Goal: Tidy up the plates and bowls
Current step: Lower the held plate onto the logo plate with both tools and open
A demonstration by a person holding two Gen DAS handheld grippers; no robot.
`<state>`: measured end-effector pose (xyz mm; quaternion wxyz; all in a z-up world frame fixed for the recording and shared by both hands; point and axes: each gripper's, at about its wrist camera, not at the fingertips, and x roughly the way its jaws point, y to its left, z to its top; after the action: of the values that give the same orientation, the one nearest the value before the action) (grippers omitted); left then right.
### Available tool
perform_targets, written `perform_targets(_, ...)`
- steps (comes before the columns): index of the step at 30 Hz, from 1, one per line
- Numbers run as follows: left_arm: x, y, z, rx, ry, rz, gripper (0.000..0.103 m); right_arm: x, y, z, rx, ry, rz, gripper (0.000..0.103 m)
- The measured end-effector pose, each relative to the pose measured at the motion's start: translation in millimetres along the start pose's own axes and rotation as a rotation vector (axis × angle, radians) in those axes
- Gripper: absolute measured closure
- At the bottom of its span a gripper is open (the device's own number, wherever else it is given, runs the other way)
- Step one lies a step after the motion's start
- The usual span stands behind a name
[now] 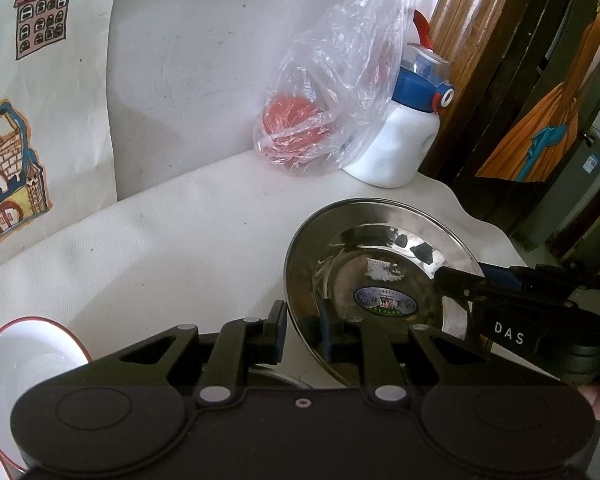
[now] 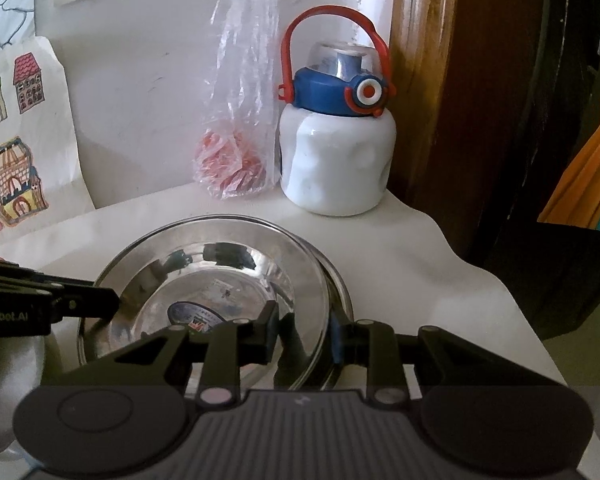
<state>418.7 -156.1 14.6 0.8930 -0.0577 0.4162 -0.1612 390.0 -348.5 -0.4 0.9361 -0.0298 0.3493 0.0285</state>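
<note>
While the steel plate (image 1: pixel 380 276) sits tilted on the white table (image 1: pixel 160 248) at four o'clock in the left wrist view, the left gripper (image 1: pixel 302 328) pinches its near rim and the right gripper (image 2: pixel 304 334) pinches the opposite rim. A white bowl (image 1: pixel 28 352) lies at eight o'clock; a bottle (image 2: pixel 336 160) stands at one o'clock.
</note>
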Motion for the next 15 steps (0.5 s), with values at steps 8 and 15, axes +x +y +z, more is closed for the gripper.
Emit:
perform_targets(8,-1,-1,0,0.001,-0.001,-0.003,0.084,-1,4,1,-0.042,-0.010,-0.017,0.073)
perform_targets(15,-1,0,0,0.000,0.001,-0.008,0.083,-1,11,0,-0.099,-0.024,-0.052,0.070)
